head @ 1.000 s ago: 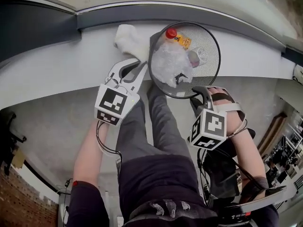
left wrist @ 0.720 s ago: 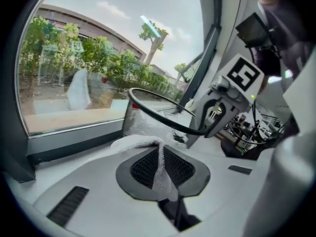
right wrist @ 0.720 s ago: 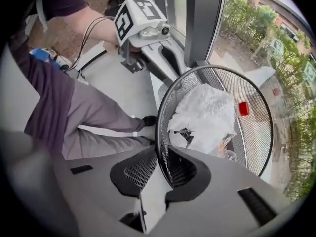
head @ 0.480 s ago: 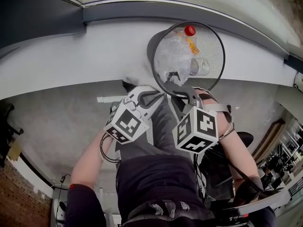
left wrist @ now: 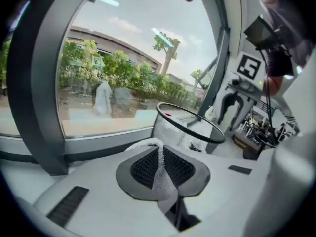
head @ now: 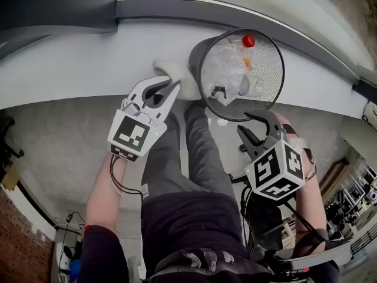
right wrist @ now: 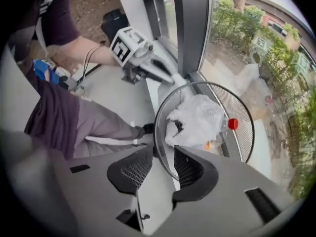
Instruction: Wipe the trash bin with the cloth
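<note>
1. Clamping a fold of cloth, the left gripper has its jaws closed tight on it, the white fabric squeezed between the two pads.
2. In the head view the rest of the cloth bunches past the left gripper's tips and lies against the outer left wall of the bin.
3. The right gripper points down over the near edge of the bin. Its jaws have just been opening and now stand apart, released.
4. The bin's wire rim and mesh wall run up between the right jaws. There is a clear gap on the left pad's side, and neither pad can be seen pressing on the rim.
5. The bin is a black mesh basket with a round rim. It stands upright on a white ledge under a window.
6. Inside the bin lie a crumpled clear plastic bag, a bottle with a red cap and a clear cup-like thing that is hard to make out.
7. The person's legs, in grey trousers, reach toward the bin between the two grippers, with the feet near its base.
8. Below the ledge is a grey floor, and the left arm reaches over it toward the cloth.
</note>
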The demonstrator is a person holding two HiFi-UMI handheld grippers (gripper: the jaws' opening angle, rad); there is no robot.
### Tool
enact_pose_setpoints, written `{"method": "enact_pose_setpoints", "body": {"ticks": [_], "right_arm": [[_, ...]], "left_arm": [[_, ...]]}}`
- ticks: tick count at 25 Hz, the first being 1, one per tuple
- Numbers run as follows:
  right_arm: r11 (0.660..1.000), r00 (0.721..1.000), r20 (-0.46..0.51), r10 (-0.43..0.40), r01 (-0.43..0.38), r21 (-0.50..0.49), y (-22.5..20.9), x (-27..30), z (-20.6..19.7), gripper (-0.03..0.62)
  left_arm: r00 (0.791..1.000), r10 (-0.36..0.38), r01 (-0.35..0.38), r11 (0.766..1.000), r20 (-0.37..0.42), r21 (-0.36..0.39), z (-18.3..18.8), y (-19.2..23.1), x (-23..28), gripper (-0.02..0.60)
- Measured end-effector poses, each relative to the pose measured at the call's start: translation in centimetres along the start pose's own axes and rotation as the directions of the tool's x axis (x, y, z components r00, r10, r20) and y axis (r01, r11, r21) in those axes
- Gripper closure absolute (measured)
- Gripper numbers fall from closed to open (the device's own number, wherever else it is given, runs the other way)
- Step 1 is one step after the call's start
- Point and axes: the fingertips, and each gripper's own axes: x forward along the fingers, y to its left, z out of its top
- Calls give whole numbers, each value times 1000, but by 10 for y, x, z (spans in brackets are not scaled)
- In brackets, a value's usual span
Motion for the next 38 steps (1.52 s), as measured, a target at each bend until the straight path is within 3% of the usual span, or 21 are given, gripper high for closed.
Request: {"method": "enact_pose_setpoints", "body": {"ticks": [4, 8, 11, 13, 15, 21, 25, 28, 31, 34, 36, 38], "right_arm": [[988, 986, -161, -40, 14, -155, 5, 14, -42, 456], [964, 980, -124, -157, 125, -235, -2, 27, -27, 454], [954, 980, -109, -167, 133, -268, 1, 44, -19, 454], [964, 984, -84, -154, 131, -233, 3, 48, -11, 466], [982, 991, -46, -124, 117, -146, 6, 48, 2, 542], [995, 994, 36, -104, 104, -2, 9, 49, 40, 548], [995, 993, 75, -91, 88, 35, 11, 53, 66, 548], [995, 993, 81, -86, 82, 52, 11, 53, 69, 546], [995, 990, 121, -72, 64, 75, 13, 39, 67, 546], [995, 984, 169, -58, 42, 93, 10, 12, 56, 542], [998, 991, 130, -37, 30, 56, 10, 0, 35, 534], [999, 999, 30, -23, 24, -35, 14, 2, 9, 509]], "left_arm": [[994, 77, -77, 997, 74, 7, 33, 34, 1, 557], [999, 30, -31, 999, 46, 20, 28, 19, 17, 557], [1000, -21, 21, 1000, 12, 19, 13, -4, 26, 557], [999, -48, 48, 999, -10, 25, 3, -21, 28, 557], [998, -57, 58, 998, -29, 35, -6, -37, 23, 557], [991, -127, 130, 990, -47, 54, -19, -85, 11, 557], [980, -178, 186, 978, -85, 95, -32, -107, 8, 557], [978, -189, 196, 977, -84, 81, -36, -107, 5, 557], [985, -144, 151, 985, -90, 81, -38, -83, -5, 557], [995, -30, 40, 994, -97, 103, -35, -33, -16, 557], [996, 42, -32, 991, -78, 126, -25, -3, -20, 557], [994, 97, -88, 986, -55, 142, -15, 20, -19, 557]]}}
